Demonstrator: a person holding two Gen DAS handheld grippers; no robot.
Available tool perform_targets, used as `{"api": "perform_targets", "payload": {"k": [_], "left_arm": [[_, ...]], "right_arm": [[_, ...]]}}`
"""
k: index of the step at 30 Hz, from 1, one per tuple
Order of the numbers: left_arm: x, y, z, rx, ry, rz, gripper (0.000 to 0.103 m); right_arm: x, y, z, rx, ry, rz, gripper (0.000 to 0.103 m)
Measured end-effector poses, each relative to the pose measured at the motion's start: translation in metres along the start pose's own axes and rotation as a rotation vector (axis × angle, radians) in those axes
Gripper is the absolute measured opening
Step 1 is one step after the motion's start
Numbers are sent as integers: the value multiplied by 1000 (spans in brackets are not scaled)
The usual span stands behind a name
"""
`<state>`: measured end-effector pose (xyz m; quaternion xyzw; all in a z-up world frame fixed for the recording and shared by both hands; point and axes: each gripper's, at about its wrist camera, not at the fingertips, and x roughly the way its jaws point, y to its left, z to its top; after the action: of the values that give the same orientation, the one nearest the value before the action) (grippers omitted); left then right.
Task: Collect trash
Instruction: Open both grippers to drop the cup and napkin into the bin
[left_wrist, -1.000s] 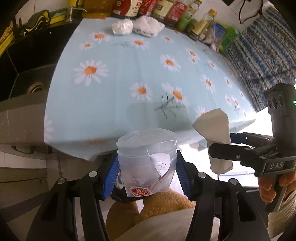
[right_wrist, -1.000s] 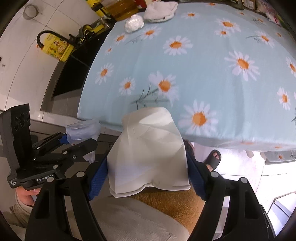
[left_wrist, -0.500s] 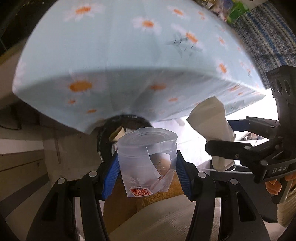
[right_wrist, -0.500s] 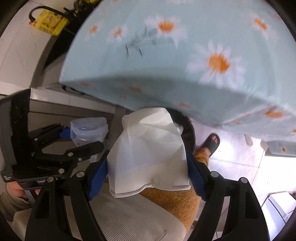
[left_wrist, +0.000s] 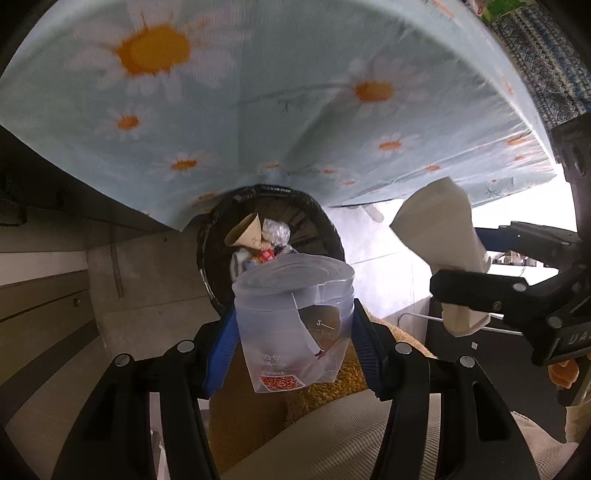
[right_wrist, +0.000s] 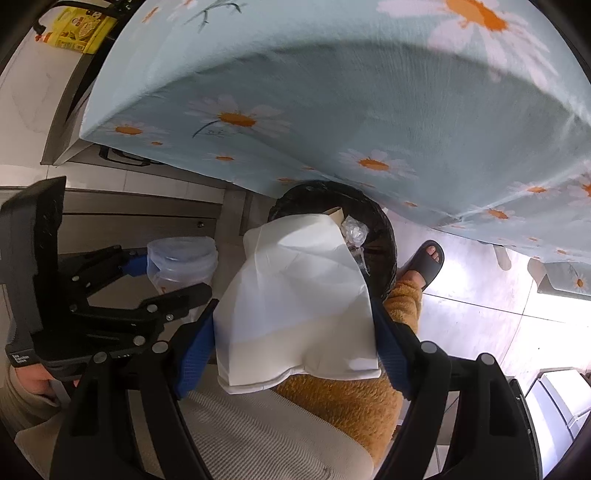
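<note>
Both grippers (left_wrist: 293, 347) (right_wrist: 295, 343) lowered, tilted toward bin (left_wrist: 325, 225).

Both tongs point steeply downward, side by side. The left tongs (left_wrist: 293, 332) have their blue pads (left_wrist: 221, 350) pressed against the two sides of a clear plastic cup (left_wrist: 295, 314), gripping it. The right tongs (right_wrist: 295, 332) stand wider, their pads clamped on a white paper bag (right_wrist: 295, 291). Fingers (left_wrist: 563, 371) curl round the right tongs' handle. Below lie a ribbed cream sleeve (right_wrist: 273, 435) and a fuzzy orange trouser leg (right_wrist: 351, 398) ending in a dark slipper (right_wrist: 424, 264).
</note>
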<state>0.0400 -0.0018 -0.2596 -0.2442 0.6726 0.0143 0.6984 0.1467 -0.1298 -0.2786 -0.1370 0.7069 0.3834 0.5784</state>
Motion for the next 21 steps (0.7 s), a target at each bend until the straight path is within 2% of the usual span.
{"api": "perform_targets", "payload": {"k": [9,10,11,12,21], "left_arm": [[18,3,-3,-26,37,21,56],[19,4,-3,-29,40,26,60],[20,5,-3,-37,44,32,69],[20,6,-2,-42,42,29,72],[16,9,-1,-57,32,28,72]], "right_arm": [[9,-5,-1,41,12,14,79],[10,-5,-1,45,12,17,80],[10,-5,0,49,13,20,82],[10,-6,1,53,11,27,87],[0,-13,4,87,-17,21,88]]}}
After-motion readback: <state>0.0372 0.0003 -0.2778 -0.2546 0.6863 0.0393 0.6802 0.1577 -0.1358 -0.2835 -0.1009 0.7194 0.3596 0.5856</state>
